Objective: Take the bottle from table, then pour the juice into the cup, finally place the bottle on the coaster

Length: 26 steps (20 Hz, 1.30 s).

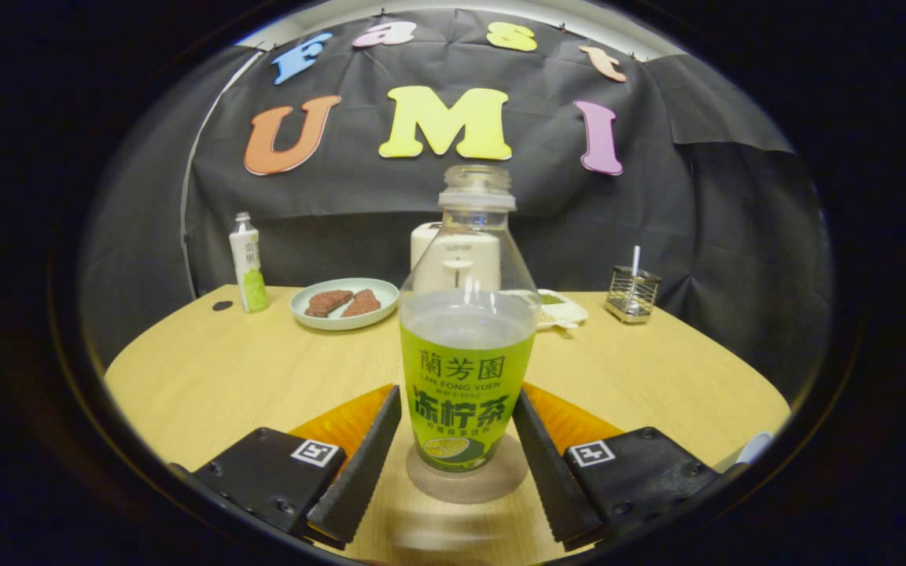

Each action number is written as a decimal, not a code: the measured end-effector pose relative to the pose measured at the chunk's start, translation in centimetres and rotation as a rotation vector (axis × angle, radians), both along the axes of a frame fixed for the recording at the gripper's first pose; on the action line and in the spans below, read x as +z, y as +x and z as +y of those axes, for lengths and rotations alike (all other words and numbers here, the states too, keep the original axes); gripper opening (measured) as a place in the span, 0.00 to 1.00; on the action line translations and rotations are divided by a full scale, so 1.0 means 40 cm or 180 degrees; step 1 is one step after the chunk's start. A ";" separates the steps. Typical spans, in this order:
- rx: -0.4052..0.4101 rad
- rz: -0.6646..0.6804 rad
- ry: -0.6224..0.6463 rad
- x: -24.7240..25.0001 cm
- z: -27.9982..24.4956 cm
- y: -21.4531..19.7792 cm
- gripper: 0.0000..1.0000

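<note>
I have the jaws spread to either side of the bottle (465,346), their tips right against its lower sides; I cannot tell whether both actually press on it. Each side of the rig carries one square black-and-white marker, two in all.

The one open bottle stands upright in the middle of the frame, resting on a single round coaster (465,481) on the wooden surface (209,377). Its cap is off. The upper half is clear and the liquid reaches about to the top of the label. That green label carries printed characters, a line of Latin letters and a picture of a lime slice.

Beyond the jaws, in the left half of the frame, I count one small white-and-green bottle (248,271), capped and upright, with vertical writing too small to read. Next to it lies one pale plate (343,318) with two brown pieces (329,302) side by side. One white appliance (453,263) stands directly behind the bottle and is seen partly through the clear plastic. To the right sits one small wire holder (632,295) with one thin stick upright in it.
</note>
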<state>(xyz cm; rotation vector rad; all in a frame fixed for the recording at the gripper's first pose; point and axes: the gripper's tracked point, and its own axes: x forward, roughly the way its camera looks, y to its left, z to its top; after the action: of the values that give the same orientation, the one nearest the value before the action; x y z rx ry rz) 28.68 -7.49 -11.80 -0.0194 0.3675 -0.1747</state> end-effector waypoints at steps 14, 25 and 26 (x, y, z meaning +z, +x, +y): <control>-0.0062 -0.0359 -0.0120 0.123 -0.016 -0.213 0.96; 0.0000 -0.0697 -0.0164 0.214 0.020 -0.457 1.00; 0.0020 -0.0718 -0.0168 0.220 0.026 -0.474 1.00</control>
<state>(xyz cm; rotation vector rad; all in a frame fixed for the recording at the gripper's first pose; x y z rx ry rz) 9.74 -6.44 -2.99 -0.0525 0.1378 -0.1784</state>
